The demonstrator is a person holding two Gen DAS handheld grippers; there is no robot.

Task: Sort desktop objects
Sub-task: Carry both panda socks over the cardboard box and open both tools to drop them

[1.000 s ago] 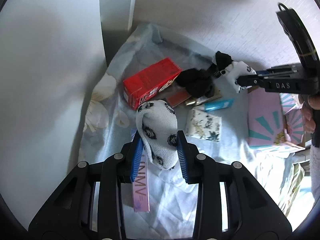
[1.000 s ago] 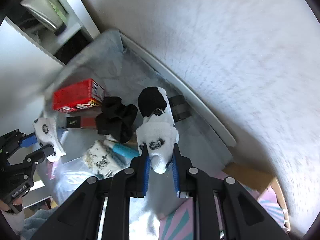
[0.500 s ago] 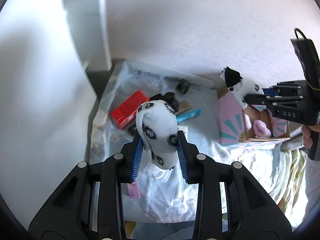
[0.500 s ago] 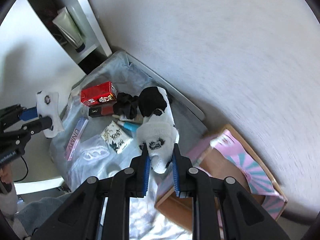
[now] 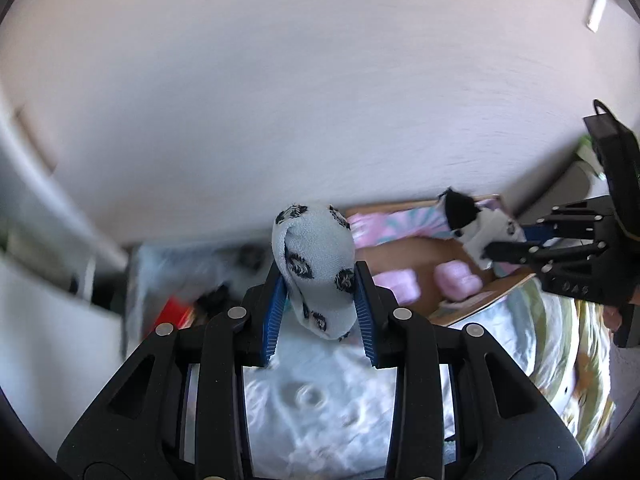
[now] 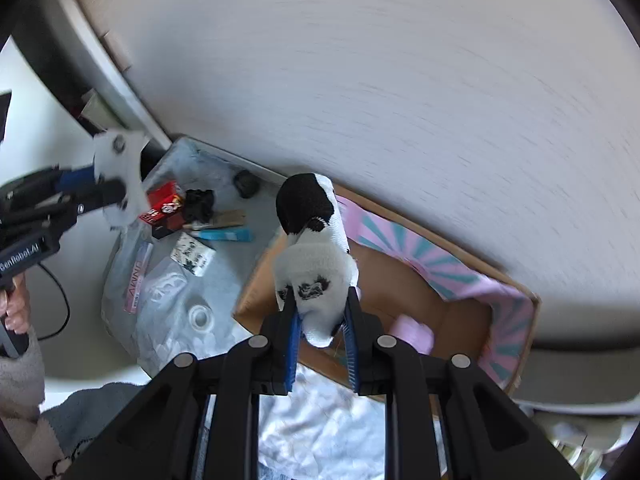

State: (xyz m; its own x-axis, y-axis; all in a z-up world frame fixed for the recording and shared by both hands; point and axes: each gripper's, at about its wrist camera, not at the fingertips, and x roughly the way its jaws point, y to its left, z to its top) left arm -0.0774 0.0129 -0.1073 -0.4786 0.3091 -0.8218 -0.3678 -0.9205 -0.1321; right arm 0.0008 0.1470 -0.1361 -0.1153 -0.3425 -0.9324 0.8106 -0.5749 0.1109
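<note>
My left gripper [image 5: 318, 316] is shut on a white sock with black prints [image 5: 316, 264] and holds it high in the air; it also shows in the right wrist view [image 6: 118, 176]. My right gripper [image 6: 322, 330] is shut on a white sock with a black toe [image 6: 312, 240], held over the near edge of an open cardboard box with pink and teal flaps [image 6: 496, 292]. In the left wrist view the box [image 5: 416, 248] lies ahead to the right, with the right gripper [image 5: 520, 246] and its sock [image 5: 476, 220] above it.
Pink items [image 5: 456, 282] lie inside the box. On the pale cloth [image 6: 168, 304] lie a red carton [image 6: 162, 200], a black fabric lump [image 6: 200, 202], a blue tube [image 6: 226, 235], a patterned packet [image 6: 193, 254] and a pink strip [image 6: 138, 278]. A white wall stands behind.
Both grippers have risen and swung right, away from the clutter and toward the box, each still holding its sock. The right sock now hangs over the box edge.
</note>
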